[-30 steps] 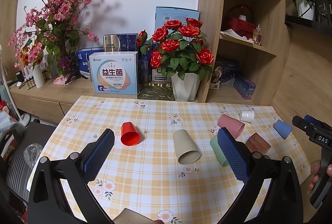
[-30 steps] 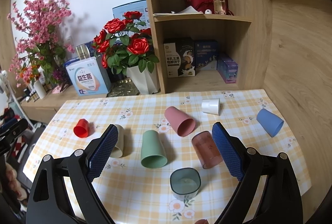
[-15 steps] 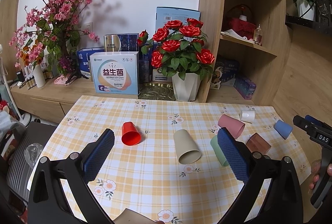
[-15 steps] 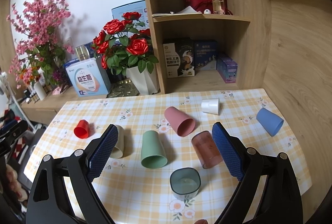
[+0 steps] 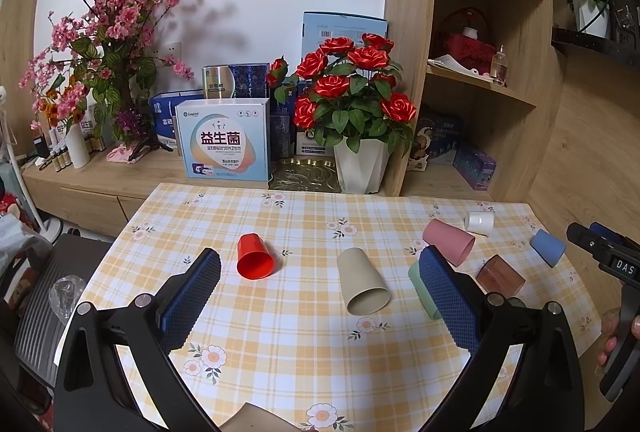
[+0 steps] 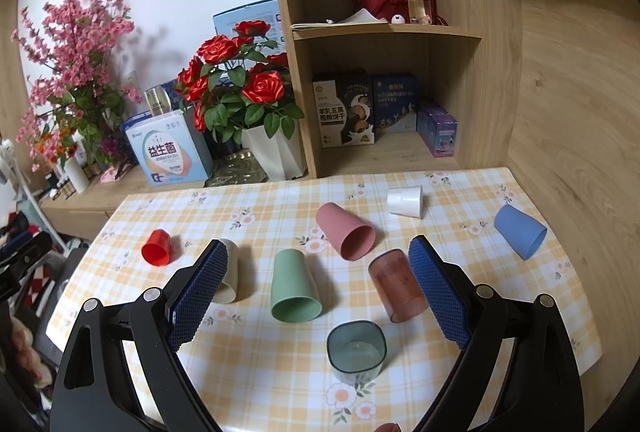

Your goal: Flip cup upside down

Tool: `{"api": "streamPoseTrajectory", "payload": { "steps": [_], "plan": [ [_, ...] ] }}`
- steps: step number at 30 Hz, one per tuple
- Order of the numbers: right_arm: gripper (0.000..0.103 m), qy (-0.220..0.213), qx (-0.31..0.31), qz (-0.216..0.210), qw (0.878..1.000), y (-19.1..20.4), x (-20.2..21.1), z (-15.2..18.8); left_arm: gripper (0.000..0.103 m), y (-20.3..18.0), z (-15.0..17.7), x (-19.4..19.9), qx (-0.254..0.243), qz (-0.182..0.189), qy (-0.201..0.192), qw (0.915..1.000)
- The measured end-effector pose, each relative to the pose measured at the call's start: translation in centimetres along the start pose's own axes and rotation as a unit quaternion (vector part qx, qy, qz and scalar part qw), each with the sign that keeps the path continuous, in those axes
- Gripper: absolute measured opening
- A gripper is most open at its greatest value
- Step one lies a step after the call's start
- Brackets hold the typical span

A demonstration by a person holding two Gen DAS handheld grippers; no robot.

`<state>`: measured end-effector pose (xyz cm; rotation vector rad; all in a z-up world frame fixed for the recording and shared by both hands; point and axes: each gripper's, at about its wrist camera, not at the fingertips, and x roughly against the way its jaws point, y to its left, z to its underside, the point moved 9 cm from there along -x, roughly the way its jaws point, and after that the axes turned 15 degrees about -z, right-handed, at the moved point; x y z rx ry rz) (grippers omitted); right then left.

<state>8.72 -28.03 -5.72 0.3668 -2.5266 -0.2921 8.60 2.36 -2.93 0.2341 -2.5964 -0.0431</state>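
Several cups lie on their sides on a yellow checked tablecloth (image 6: 260, 360): red (image 6: 157, 247), beige (image 5: 362, 286), green (image 6: 294, 286), pink (image 6: 346, 236), clear brown (image 6: 396, 284), white (image 6: 405, 200) and blue (image 6: 519, 236). A dark clear square cup (image 6: 356, 350) stands upright near the front. My left gripper (image 5: 318, 268) is open and empty above the table, between the red and green cups. My right gripper (image 6: 318, 260) is open and empty, held above the green cup and the square cup.
A white pot of red roses (image 5: 360, 163), a boxed product (image 5: 222, 139) and a gold tray (image 5: 306, 173) stand on the sideboard behind the table. A wooden shelf unit (image 6: 384, 31) rises at the back right. A wooden wall (image 6: 568, 91) borders the table's right side.
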Motion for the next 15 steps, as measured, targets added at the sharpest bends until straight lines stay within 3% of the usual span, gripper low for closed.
{"api": "streamPoseTrajectory", "payload": {
  "steps": [15],
  "plan": [
    [0.089,-0.010,-0.003,-0.001,1.000,-0.41,-0.08,0.52,0.097,0.55,0.23,-0.59,0.003,-0.020,0.003,0.9998]
  ]
}}
